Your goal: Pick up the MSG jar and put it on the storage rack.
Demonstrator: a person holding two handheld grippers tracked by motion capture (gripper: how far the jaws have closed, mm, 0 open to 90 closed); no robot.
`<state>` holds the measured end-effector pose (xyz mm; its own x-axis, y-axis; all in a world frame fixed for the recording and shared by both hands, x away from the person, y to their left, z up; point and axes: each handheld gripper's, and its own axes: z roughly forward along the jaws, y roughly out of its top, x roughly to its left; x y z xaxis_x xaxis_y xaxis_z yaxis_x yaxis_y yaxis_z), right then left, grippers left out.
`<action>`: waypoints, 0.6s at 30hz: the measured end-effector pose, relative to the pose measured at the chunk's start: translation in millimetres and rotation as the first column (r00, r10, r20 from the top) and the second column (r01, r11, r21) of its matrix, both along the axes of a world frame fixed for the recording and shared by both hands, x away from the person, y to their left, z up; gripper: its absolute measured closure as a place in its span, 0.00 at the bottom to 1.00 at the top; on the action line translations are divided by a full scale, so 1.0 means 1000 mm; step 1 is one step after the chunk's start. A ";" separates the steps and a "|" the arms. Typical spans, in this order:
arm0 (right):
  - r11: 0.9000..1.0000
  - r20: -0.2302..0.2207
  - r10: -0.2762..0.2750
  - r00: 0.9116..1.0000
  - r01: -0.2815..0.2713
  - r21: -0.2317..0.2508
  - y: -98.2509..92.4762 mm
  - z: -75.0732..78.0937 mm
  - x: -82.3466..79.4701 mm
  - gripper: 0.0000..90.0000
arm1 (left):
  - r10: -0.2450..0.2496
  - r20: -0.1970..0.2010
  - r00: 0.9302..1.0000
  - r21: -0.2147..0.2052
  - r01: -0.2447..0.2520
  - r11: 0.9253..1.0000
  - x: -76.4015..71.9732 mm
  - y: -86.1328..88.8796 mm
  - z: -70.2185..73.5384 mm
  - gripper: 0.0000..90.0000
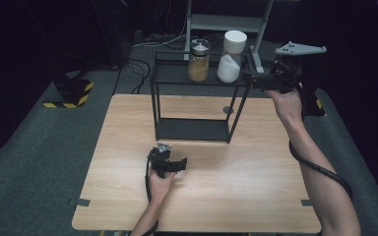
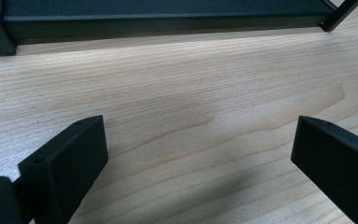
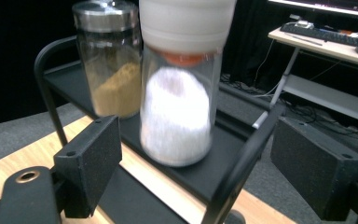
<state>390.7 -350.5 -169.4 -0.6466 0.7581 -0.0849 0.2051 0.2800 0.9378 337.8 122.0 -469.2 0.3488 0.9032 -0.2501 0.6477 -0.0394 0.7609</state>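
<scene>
Jars on rack (image 1: 163, 73): two, white-powder jar (image 1: 230, 64), brown-powder jar (image 1: 199, 61). Right gripper (image 1: 250, 79) fingers apart, empty; left gripper (image 1: 181, 164) likewise.

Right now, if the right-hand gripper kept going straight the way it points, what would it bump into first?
Probably the rack's black corner post, which crosses low between the right gripper's open jaws; just behind it stands the white-powder jar. Depth is hard to judge.

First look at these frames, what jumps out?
Two jars on the top shelf of the black rack: the jar with white powder and white lid, beside it a jar with tan powder. The right gripper faces the white one, open, not touching. The left gripper rests low on the wooden table.
</scene>
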 end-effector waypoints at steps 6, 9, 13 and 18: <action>1.000 -0.011 0.011 1.000 -0.011 0.013 -0.014 -0.023 -0.009 0.17 | -0.009 -0.001 1.000 0.006 0.009 1.000 0.000 -0.001 0.001 0.04; 1.000 -0.018 0.013 1.000 -0.013 -0.013 -0.015 -0.036 -0.013 0.17 | -0.010 -0.001 1.000 0.006 0.010 1.000 0.000 0.000 0.001 0.04; 1.000 -0.030 0.017 0.999 -0.017 -0.023 -0.016 -0.051 -0.017 0.17 | -0.011 -0.001 1.000 0.006 0.011 1.000 0.000 0.000 0.001 0.04; 0.998 -0.082 0.041 0.996 -0.045 -0.044 -0.015 -0.082 -0.020 0.17 | -0.014 0.000 1.000 0.008 0.014 1.000 0.000 0.000 0.001 0.04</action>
<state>371.0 -365.2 -251.8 -0.6849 0.7258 -0.0646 0.2667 0.3322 0.9047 337.9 121.7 -468.7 0.3610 0.9003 -0.2433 0.6470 -0.0539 0.7606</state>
